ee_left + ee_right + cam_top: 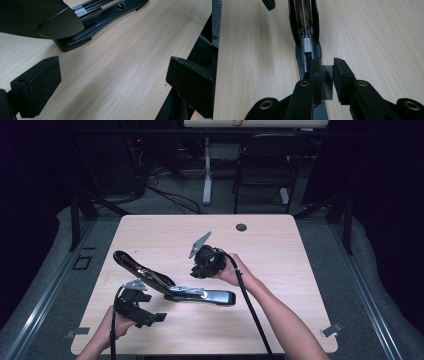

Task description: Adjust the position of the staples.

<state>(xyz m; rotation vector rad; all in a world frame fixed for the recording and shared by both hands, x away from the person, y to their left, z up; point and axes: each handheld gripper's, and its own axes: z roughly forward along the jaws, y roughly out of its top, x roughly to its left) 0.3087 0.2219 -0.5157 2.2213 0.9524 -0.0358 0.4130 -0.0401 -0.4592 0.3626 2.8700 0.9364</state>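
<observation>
A: Right gripper (327,75), fingers closed on a strip of staples (327,83), pads pressing its two sides. Open stapler (305,40) lies straight ahead of those fingers, its magazine channel exposed and just beyond the tips.

B: Left gripper (112,82)?

A: Fingers spread wide, nothing between them, bare desk (125,62) under the gap. Stapler base sits ahead of the left-hand finger, apart from it. Desk edge runs close by the right-hand finger.

B: Surroundings?

A: Pale wood desk, open surface beyond the stapler. Grey floor, a dark chair (265,162) behind.
</observation>
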